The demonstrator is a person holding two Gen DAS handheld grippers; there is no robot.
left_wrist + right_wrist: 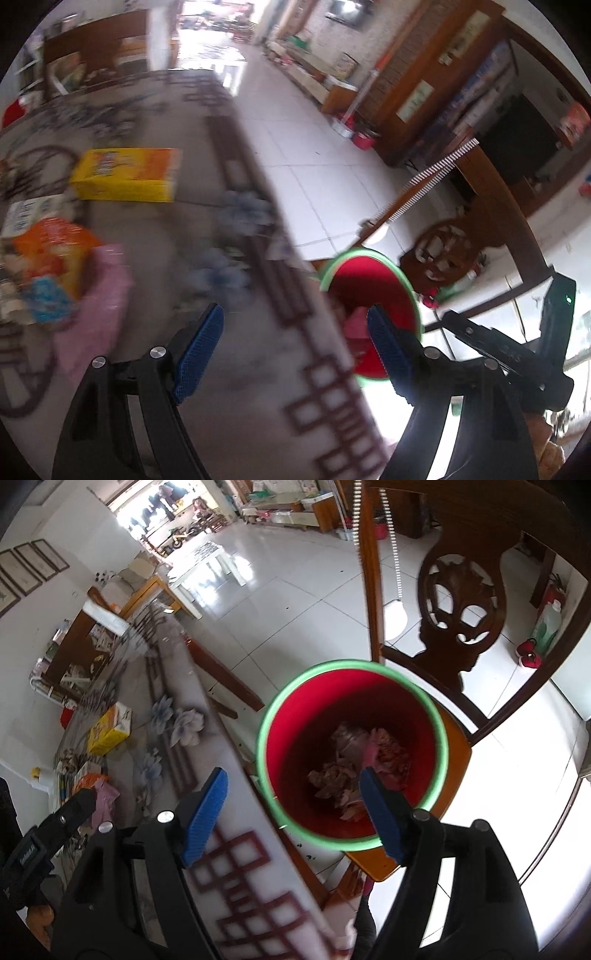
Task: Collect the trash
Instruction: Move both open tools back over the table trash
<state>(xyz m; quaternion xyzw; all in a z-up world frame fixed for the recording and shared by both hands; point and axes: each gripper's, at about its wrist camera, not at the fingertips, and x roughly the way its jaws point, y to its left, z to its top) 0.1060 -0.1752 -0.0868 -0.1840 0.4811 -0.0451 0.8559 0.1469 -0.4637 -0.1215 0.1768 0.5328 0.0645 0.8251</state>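
Note:
A red bin with a green rim (352, 753) stands on a wooden chair seat beside the table and holds crumpled paper and wrappers (354, 771); it also shows in the left wrist view (373, 295). My right gripper (295, 812) is open and empty, above the table edge and the bin's near rim. My left gripper (295, 350) is open and empty over the patterned table. On the table to its left lie a pink bag (107, 306), an orange wrapper (55, 251), a blue wrapper (48, 302) and a yellow box (125, 177).
The table (236, 849) has a white top with flower and brown lattice patterns. A carved wooden chair back (461, 609) rises behind the bin. White tiled floor (295, 602) lies beyond. The right gripper's body (517, 354) shows at right in the left wrist view.

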